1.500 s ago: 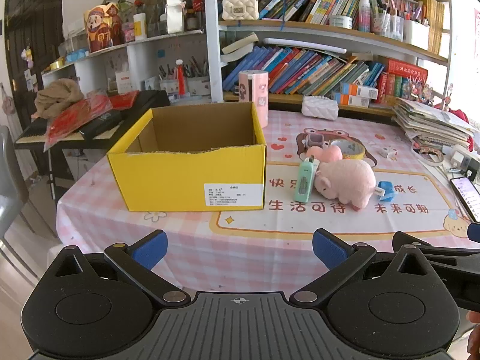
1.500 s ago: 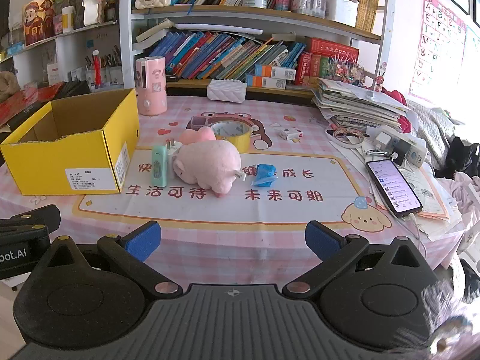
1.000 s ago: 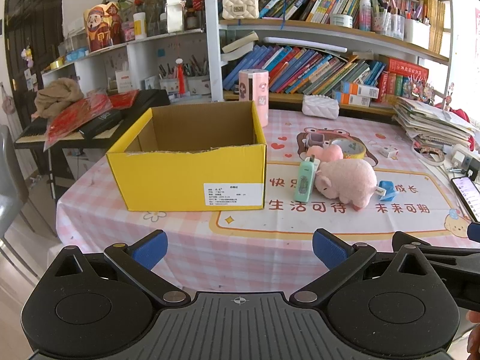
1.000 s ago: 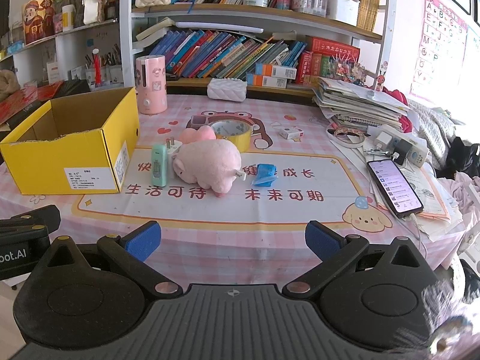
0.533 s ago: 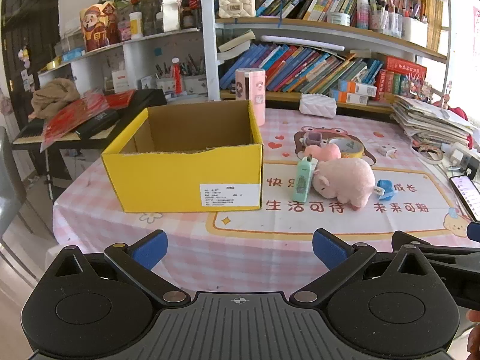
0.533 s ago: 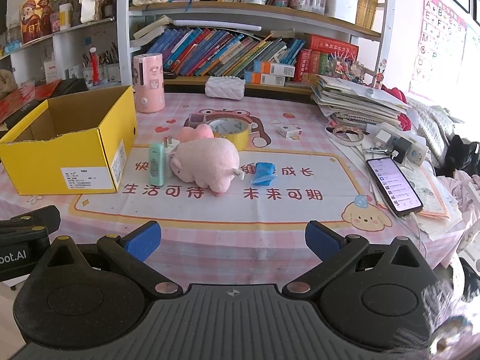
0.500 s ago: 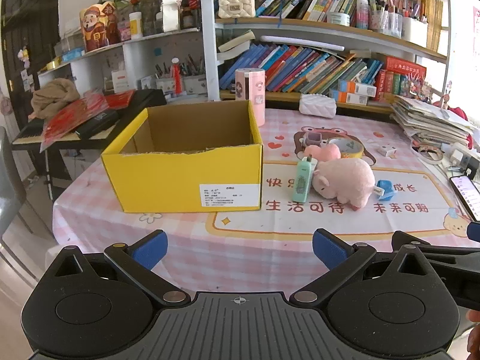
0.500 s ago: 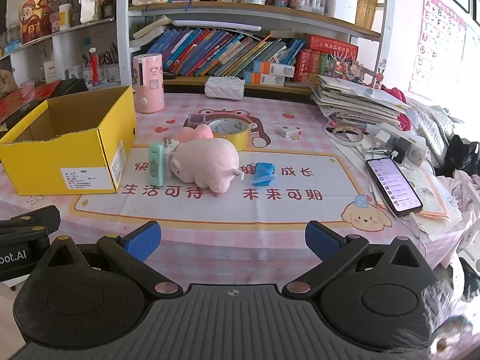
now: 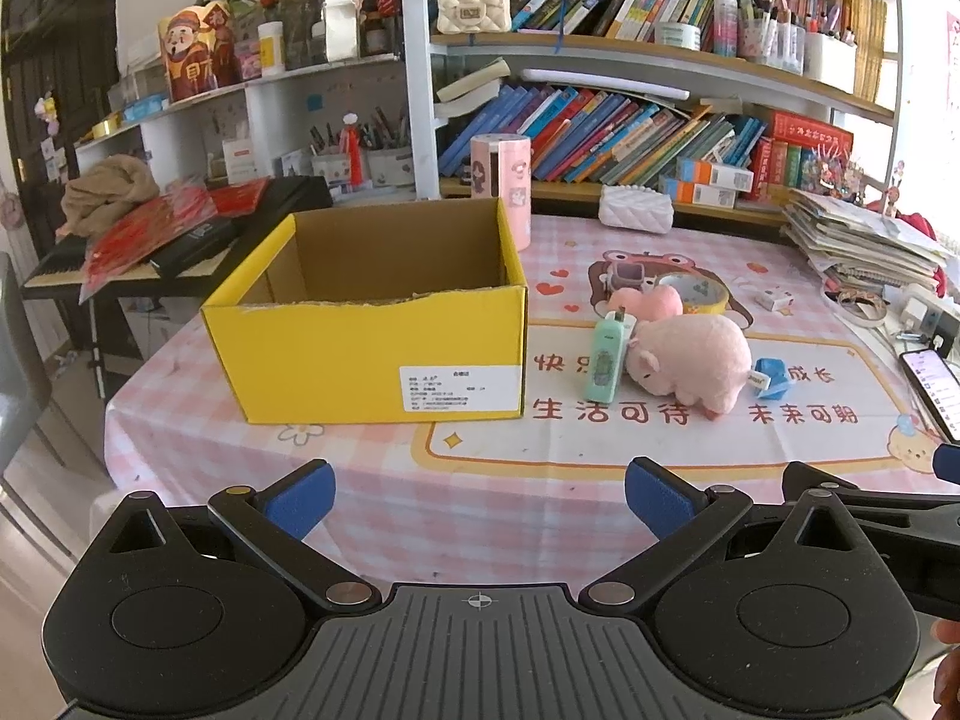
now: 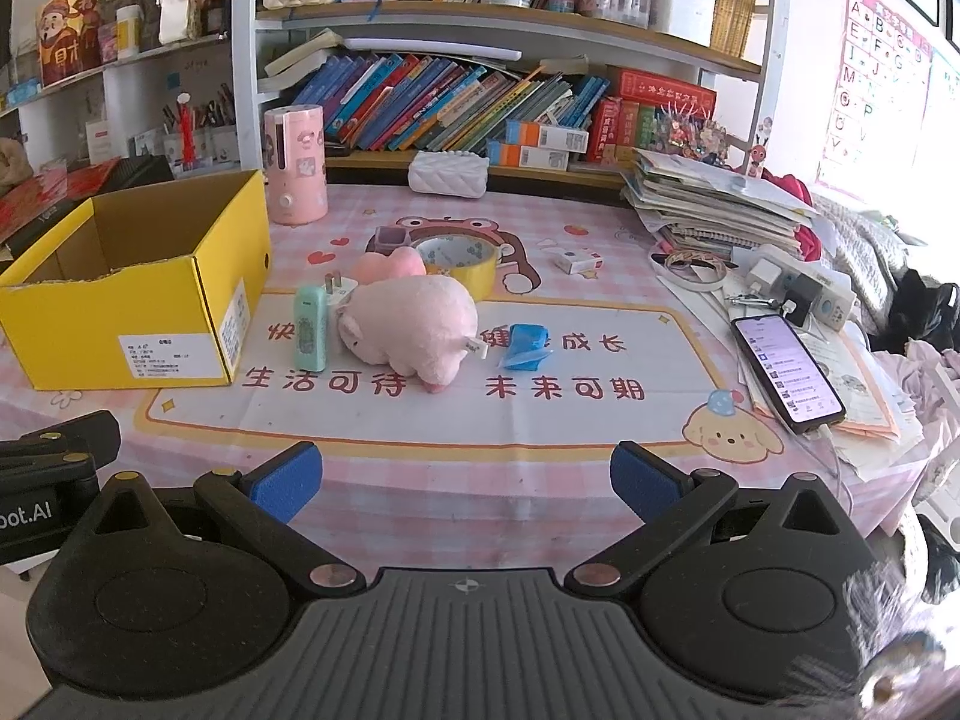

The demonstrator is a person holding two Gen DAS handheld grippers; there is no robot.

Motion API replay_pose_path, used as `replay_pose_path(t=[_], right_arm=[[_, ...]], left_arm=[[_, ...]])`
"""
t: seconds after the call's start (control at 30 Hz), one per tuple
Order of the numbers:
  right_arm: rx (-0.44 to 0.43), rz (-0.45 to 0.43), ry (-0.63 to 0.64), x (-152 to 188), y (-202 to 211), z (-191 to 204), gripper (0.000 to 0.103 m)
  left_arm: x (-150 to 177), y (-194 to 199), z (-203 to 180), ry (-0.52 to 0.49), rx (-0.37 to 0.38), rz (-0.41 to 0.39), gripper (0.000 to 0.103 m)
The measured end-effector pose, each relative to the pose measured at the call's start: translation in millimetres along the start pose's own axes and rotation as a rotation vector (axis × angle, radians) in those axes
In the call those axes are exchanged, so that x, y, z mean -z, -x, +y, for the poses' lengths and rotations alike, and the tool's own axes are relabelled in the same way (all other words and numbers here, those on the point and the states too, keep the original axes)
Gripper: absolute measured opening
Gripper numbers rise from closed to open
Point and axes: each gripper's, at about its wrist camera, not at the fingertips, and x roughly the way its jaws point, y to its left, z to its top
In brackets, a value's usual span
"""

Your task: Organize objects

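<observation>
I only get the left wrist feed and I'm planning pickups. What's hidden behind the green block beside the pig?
Observer: A white plug, two prongs pointing up, stands just behind the green block, by the plush pig.
Operator: The phone is cut off at my right edge. How does it lie?
Observer: The phone lies flat with its screen lit, and a white cable leaves its near end.
Operator: Is the right gripper carrying anything?
Observer: No. The right gripper is open and empty, over the table's near edge.
</observation>
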Motion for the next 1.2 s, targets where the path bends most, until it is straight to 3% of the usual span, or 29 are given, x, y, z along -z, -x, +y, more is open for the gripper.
replay_pose_path(t=[1.2], right_arm=[[0.000,0.009,0.007,0.7,-2.7,6.3,0.103]], left_arm=[[1.4,-2.8,8.3,0.005,0.002,0.007,0.103]])
